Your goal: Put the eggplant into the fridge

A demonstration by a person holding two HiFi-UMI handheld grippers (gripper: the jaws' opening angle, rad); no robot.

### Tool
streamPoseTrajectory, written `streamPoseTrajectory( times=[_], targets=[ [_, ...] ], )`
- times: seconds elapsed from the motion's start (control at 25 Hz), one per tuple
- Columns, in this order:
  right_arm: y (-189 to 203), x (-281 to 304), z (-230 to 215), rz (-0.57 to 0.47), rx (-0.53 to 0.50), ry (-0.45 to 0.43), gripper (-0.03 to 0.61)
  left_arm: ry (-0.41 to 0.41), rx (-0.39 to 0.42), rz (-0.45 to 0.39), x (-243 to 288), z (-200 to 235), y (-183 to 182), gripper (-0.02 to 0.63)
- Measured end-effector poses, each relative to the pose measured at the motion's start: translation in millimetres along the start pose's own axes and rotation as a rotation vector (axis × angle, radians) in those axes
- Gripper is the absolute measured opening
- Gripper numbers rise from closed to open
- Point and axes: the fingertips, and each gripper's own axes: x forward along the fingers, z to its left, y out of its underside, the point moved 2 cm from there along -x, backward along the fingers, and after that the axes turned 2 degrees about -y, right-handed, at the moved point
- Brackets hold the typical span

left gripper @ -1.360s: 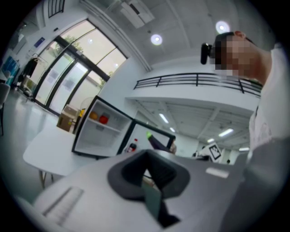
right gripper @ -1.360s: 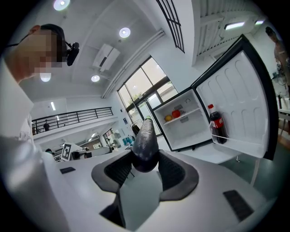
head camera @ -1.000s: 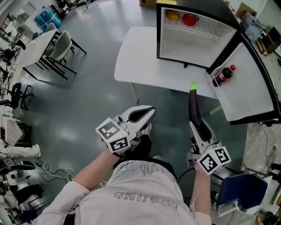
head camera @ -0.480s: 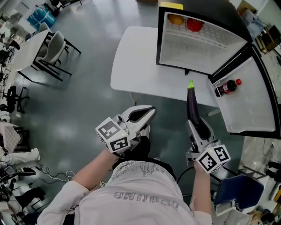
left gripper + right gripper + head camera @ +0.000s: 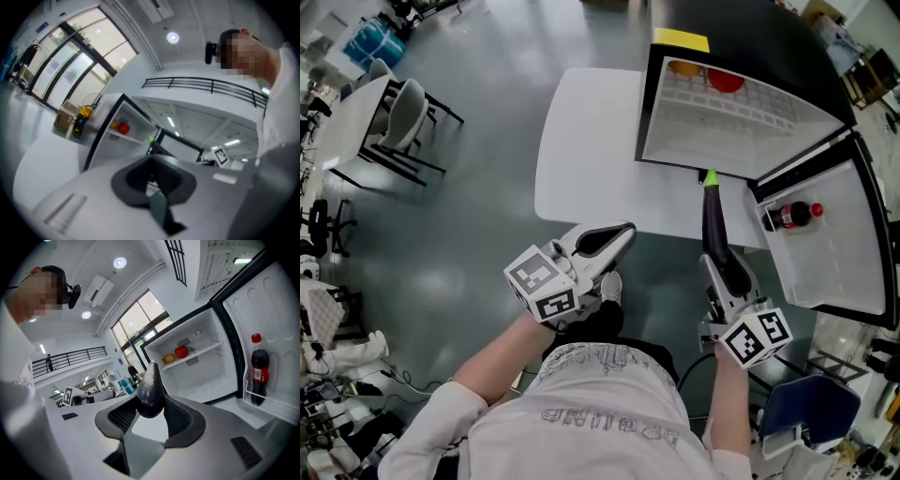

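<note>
A long dark purple eggplant (image 5: 713, 230) with a green tip points at the open fridge (image 5: 741, 131). My right gripper (image 5: 727, 274) is shut on its thick end. The green tip reaches the lower edge of the fridge opening. In the right gripper view the eggplant (image 5: 151, 387) sticks out between the dark pads (image 5: 180, 416) of the right gripper (image 5: 151, 409), aimed at the white fridge interior (image 5: 206, 373). My left gripper (image 5: 602, 242) hovers beside it to the left, over the floor, shut and empty. The left gripper (image 5: 153, 176) faces the fridge (image 5: 117, 140) side-on.
An orange fruit (image 5: 684, 67) and a red one (image 5: 727, 82) lie on the upper shelf. A cola bottle (image 5: 792, 216) stands in the open door's rack at the right. The fridge sits on a white table (image 5: 581, 150). Chairs (image 5: 398, 108) stand far left.
Both grippers and the eggplant have come closer to the fridge. The green tip went from short of the table edge to the fridge's lower rim. The grip is unchanged.
</note>
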Motion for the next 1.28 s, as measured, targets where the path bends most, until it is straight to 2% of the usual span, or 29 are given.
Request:
streamPoseTrajectory(
  times=[0.24, 0.48, 0.92, 1.28],
  targets=[
    [-7, 35, -5, 0.002, 0.002, 0.015, 0.181, 0.020, 0.040, 0.018, 8, 27, -17, 0.008],
    [-13, 56, -10, 0.000, 0.004, 0.036, 0.181, 0.031, 0.040, 0.022, 13, 47, -26, 0.008],
    [-19, 69, -20, -0.001, -0.011, 0.046, 0.181, 0.028, 0.039, 0.030, 18, 56, -28, 0.008],
    [-21, 83, -52, 0.022, -0.015, 0.036, 0.181, -0.001, 0.038, 0.043, 41, 59, -23, 0.008]
  ],
)
